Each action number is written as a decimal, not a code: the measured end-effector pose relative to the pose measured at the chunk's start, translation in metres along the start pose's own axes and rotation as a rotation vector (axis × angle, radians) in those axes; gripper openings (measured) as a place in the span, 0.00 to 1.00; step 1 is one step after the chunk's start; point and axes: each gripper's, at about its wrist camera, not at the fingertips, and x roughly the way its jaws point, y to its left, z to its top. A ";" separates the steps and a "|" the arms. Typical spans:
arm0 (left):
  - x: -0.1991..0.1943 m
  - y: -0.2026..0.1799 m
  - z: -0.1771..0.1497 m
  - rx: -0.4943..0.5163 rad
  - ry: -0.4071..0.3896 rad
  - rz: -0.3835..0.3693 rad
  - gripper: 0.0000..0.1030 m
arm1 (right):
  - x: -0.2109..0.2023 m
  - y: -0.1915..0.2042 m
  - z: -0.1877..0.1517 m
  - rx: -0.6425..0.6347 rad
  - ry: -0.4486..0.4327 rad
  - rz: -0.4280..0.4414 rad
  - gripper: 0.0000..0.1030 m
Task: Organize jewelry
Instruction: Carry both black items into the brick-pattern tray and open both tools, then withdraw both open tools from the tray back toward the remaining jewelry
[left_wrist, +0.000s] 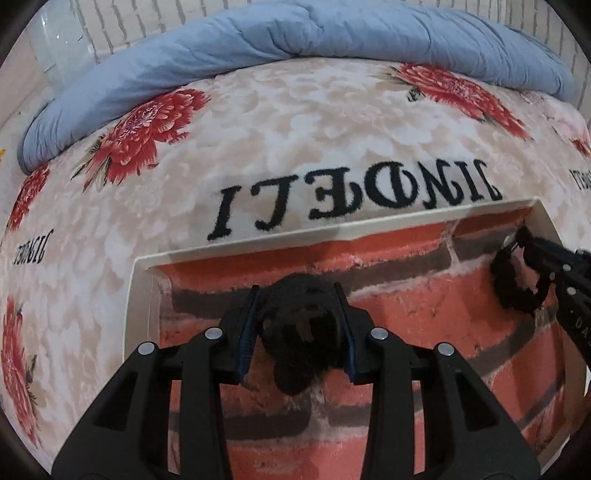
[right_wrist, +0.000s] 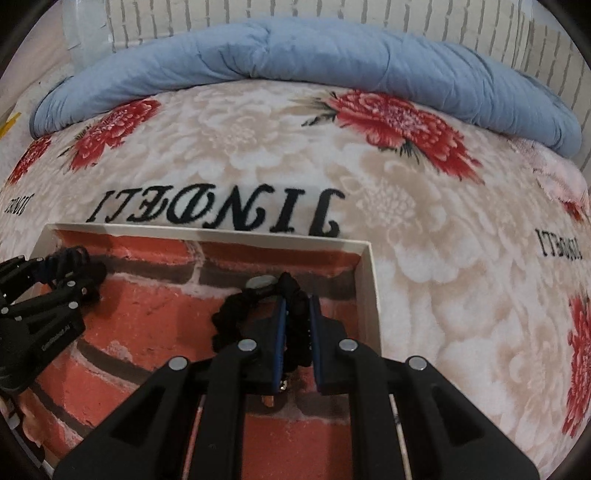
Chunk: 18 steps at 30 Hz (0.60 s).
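Black scrunchie (left_wrist: 299, 328) — dark, fuzzy, bunched — pinched between the blue pads of the left tool (left_wrist: 300, 325), hanging just above the brick-patterned floor of the shallow white-walled box (left_wrist: 236, 248). Jaws part-way apart, pressed onto the bundle from both sides.

Second black piece (right_wrist: 236, 314) — ruffled loop, looks like another hair tie or a fabric bracelet — pinched by the right tool (right_wrist: 297, 328), jaws pressed nearly together on a thin strand. Loop trails off to the left of the jaws, toward the middle of the box. A small pale round disc (right_wrist: 261, 282) sits at its far end; button or charm, can't tell.

Relative to the box: left tool over the left half, near the far wall; right tool over the right half, close to the far right corner. Both point steeply down into the box. Well apart from each other, each with its own item.

What the next move seems to turn on: both items already hang over the box floor, so setting down would be mostly straight down. Right one's loop lies crosswise, leftward; release there should keep it inside the wall.

The box rests on a bed, on a floral blanket (left_wrist: 258, 140) with a blue quilt (left_wrist: 295, 37) beyond.

Hard to make out: whether either item touches the floor yet; the near side of the box, cut off by the tools' bodies; something small and metallic (right_wrist: 282, 386) between the right jaws, low down — unreadable.
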 end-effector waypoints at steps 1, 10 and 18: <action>0.001 0.001 0.000 -0.009 -0.002 -0.001 0.35 | 0.003 -0.001 0.000 0.004 0.006 0.005 0.12; -0.026 0.011 0.001 -0.027 -0.036 -0.002 0.73 | -0.021 -0.014 -0.005 0.065 -0.028 0.078 0.44; -0.128 0.050 -0.011 -0.105 -0.195 -0.020 0.95 | -0.111 -0.031 -0.024 0.095 -0.189 0.071 0.88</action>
